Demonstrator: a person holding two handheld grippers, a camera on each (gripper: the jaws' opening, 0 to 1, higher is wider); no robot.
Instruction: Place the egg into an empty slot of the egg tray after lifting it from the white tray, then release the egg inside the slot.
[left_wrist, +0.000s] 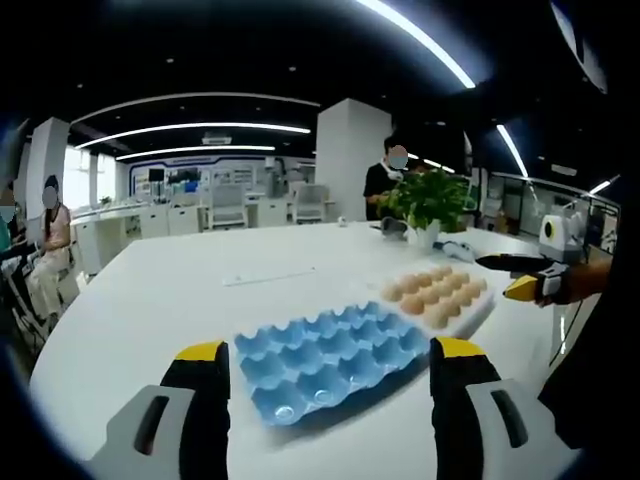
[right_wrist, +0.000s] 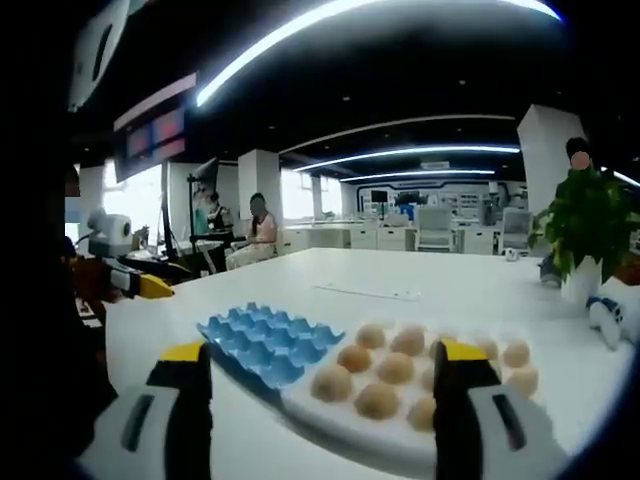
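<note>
Left hand-held gripper (left_wrist: 320, 375): jaws spread wide, nothing between them, hovering level above the near edge of the blue egg tray (left_wrist: 330, 360), which lies flat on the white worktop (left_wrist: 170, 290). All its visible slots look empty. White tray (left_wrist: 440, 298) with eggs (left_wrist: 432, 295) touches the egg tray's far end, at 2 o'clock from it. The right gripper enters this view at 3 o'clock, beside the white tray.

Right hand-held gripper (right_wrist: 318, 375): jaws also wide apart, empty, held low over the white tray (right_wrist: 340, 420). Eggs (right_wrist: 378, 398) sit between and beyond the jaw tips, none touched. Egg tray (right_wrist: 268, 342) at 10 o'clock of the eggs. Plant (right_wrist: 585, 230) at 2 o'clock, well apart.
</note>
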